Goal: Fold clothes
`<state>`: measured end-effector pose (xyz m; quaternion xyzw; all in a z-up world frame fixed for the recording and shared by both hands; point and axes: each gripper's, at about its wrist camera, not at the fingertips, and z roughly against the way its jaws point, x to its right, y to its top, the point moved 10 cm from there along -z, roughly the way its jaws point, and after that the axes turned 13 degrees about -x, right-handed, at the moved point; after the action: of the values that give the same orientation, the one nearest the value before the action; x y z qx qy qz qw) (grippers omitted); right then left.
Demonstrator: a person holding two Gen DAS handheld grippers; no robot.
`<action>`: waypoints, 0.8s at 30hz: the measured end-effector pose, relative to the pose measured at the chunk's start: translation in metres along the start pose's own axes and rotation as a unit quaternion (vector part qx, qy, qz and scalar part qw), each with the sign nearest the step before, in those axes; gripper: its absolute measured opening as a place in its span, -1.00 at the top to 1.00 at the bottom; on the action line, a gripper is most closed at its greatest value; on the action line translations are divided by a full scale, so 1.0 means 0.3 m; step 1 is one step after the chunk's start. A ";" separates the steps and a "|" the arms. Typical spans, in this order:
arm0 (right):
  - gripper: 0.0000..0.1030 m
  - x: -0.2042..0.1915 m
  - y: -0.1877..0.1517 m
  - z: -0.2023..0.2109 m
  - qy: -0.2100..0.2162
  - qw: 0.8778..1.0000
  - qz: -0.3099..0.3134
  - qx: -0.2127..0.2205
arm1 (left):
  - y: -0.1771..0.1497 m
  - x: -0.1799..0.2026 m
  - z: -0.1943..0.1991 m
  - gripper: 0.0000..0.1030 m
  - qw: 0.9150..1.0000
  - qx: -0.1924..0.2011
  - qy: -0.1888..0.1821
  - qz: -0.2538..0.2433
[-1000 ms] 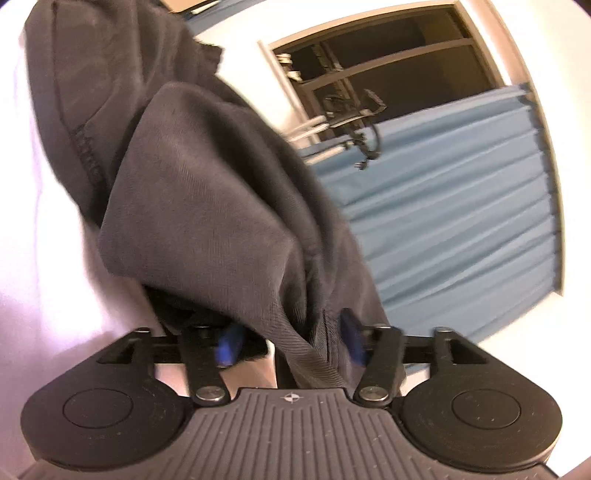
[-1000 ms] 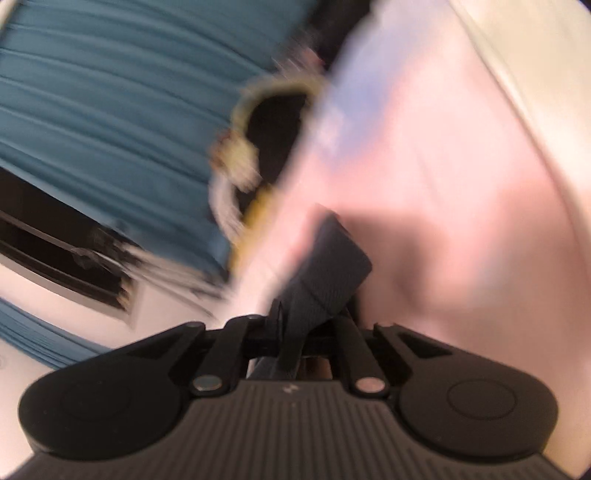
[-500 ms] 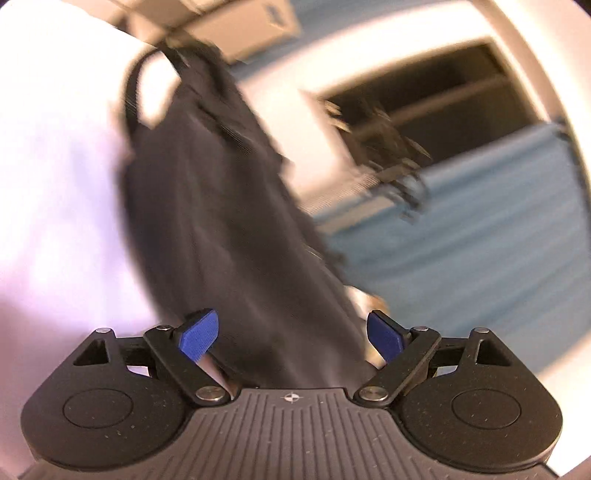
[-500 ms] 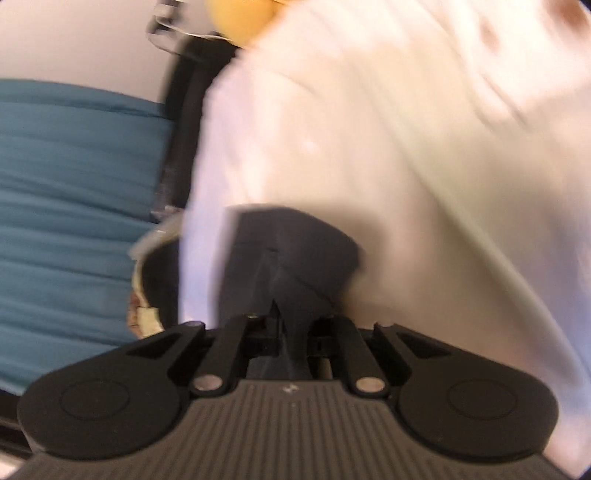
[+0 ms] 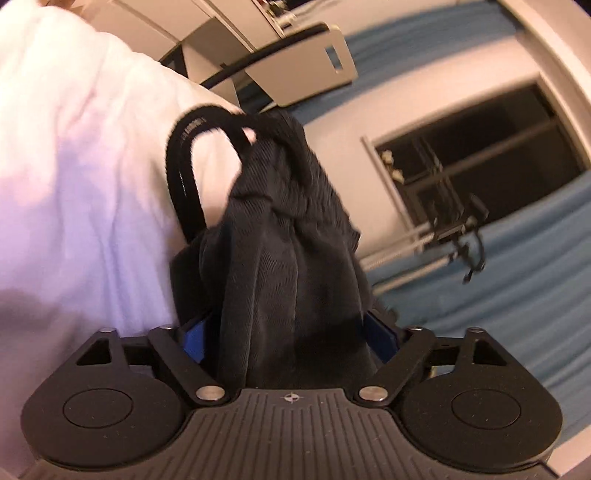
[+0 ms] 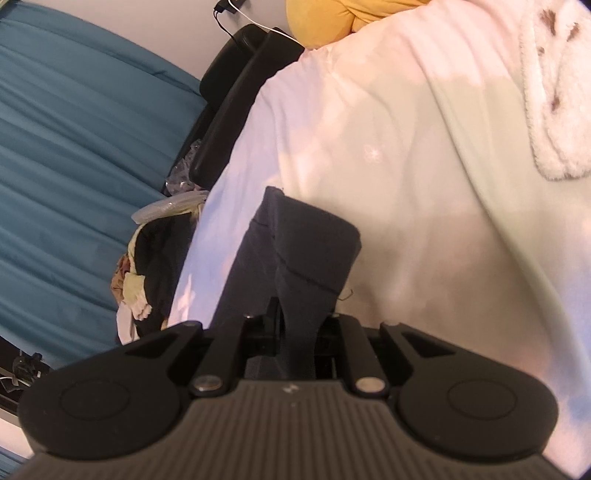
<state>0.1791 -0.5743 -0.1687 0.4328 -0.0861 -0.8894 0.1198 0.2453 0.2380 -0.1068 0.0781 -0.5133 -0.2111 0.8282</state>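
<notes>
A dark grey garment (image 5: 288, 240) stands bunched over the white bed sheet (image 5: 74, 166), and its black elastic band (image 5: 181, 177) loops out at the top left. My left gripper (image 5: 288, 332) is closing on this bunch, whose cloth fills the gap and lies against both blue pads (image 5: 194, 336). In the right wrist view a folded end of the same dark garment (image 6: 303, 251) lies on the sheet (image 6: 406, 166). My right gripper (image 6: 299, 325) still pinches it between narrow jaws that are starting to open.
Blue curtains (image 6: 74, 147) hang beside the bed. A heap of mixed clothes (image 6: 144, 266) lies by a black padded frame (image 6: 236, 81). A yellow cushion (image 6: 325, 18) and a fluffy white blanket (image 6: 554, 92) sit further up. A dark window (image 5: 480, 147) and a grey box (image 5: 306, 62) are on the left gripper's side.
My left gripper opened wide, shifted along the garment and has closed in on a bunch near the band. My right gripper swung from the curtain toward the bed, keeping the folded end.
</notes>
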 end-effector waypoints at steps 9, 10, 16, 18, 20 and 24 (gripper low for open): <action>0.87 -0.200 -0.052 0.070 0.067 0.994 0.081 -0.014 | 0.051 0.156 0.133 0.87 0.993 0.061 -0.056 -0.081; 0.88 -0.275 -0.038 0.080 0.079 0.991 0.107 -0.009 | 0.072 0.189 0.171 0.91 0.990 0.077 -0.091 -0.081; 0.89 -0.741 0.128 0.080 0.139 0.967 0.204 0.059 | 0.142 0.198 0.137 0.91 0.986 0.090 -0.114 -0.077; 0.86 -0.849 0.169 0.021 0.115 0.961 0.234 0.090 | 0.133 0.165 0.104 0.91 0.989 0.082 -0.108 -0.064; 0.67 -0.860 0.167 -0.092 0.070 0.961 0.255 0.082 | 0.123 0.140 0.075 0.91 0.990 0.079 -0.101 -0.059; 0.20 -0.735 0.100 -0.232 0.008 0.966 0.249 0.061 | 0.104 0.102 0.080 0.90 0.990 0.075 -0.096 -0.066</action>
<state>0.3699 -0.5430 -0.0384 0.4113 -0.2443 -0.8209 0.3120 0.2442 0.2551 -0.0599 0.1535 -0.5989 -0.2329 0.7507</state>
